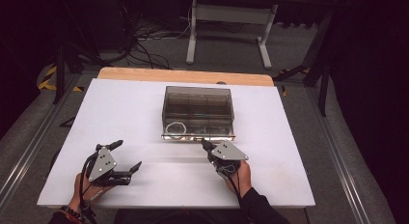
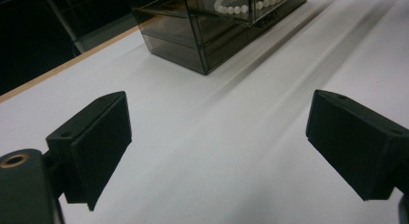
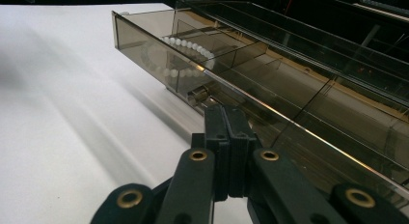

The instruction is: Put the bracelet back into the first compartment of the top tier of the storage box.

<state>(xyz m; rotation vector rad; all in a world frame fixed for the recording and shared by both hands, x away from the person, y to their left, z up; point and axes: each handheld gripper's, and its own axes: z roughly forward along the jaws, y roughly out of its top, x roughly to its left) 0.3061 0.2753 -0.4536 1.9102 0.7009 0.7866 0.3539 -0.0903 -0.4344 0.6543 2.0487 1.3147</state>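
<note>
A smoked clear drawer box (image 1: 197, 102) stands at the middle of the white table. Its bottom drawer (image 1: 197, 133) is pulled partly out, and a white bead bracelet (image 1: 174, 128) lies in the drawer's left compartment. My right gripper (image 1: 206, 145) is shut, its tips just in front of the drawer's front wall (image 3: 144, 40), close to a small knob (image 3: 199, 94). In the right gripper view the jaws (image 3: 225, 113) press together with nothing seen between them. My left gripper (image 1: 128, 155) rests open at the near left, empty, well away from the box (image 2: 193, 35).
The white table top (image 1: 120, 113) has a wooden strip (image 1: 144, 74) along its far edge. Behind it on the floor stand a white desk frame (image 1: 226, 21) and loose cables (image 1: 149, 38). Dark stands flank the table.
</note>
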